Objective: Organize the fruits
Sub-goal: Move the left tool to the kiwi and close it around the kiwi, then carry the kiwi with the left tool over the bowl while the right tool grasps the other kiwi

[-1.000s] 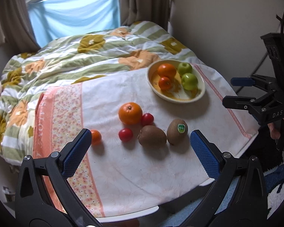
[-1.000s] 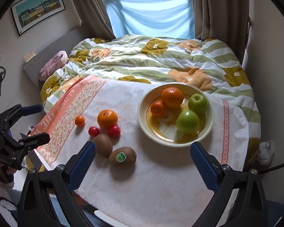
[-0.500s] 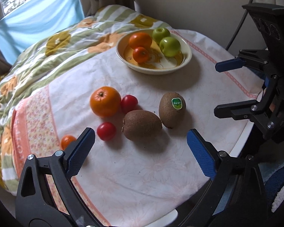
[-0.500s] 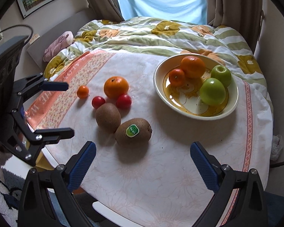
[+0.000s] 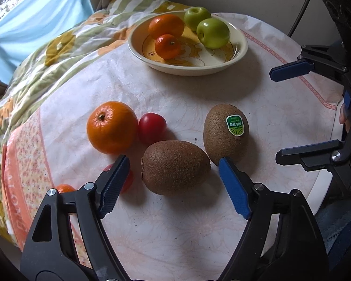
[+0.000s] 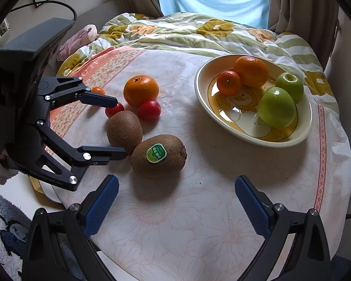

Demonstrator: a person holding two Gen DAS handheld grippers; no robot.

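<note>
On the white tablecloth a plain kiwi (image 5: 175, 167) lies between the jaws of my left gripper (image 5: 173, 160). The jaws are closing, and the blue pads (image 5: 234, 187) stand just off its skin on both sides. The right wrist view shows that same left gripper (image 6: 120, 128) straddling the plain kiwi (image 6: 124, 131). A stickered kiwi (image 6: 159, 155) lies just ahead of my open right gripper (image 6: 175, 180), which holds nothing. Beside them sit an orange (image 5: 111, 126), two red tomatoes (image 5: 152, 127) and a small tangerine (image 5: 64, 188). The cream bowl (image 5: 241, 49) holds an orange, a tangerine and two green apples.
A flowered quilt (image 6: 199, 32) on a bed runs along the table's far side. The round table's edge (image 5: 320, 187) curves close behind the right gripper (image 5: 275, 117). A wall and curtains stand beyond the bowl (image 6: 200, 86).
Both grippers have come down closer to the table. The left one moved in over the plain kiwi and its jaws have narrowed around it. The right one neared the stickered kiwi.
</note>
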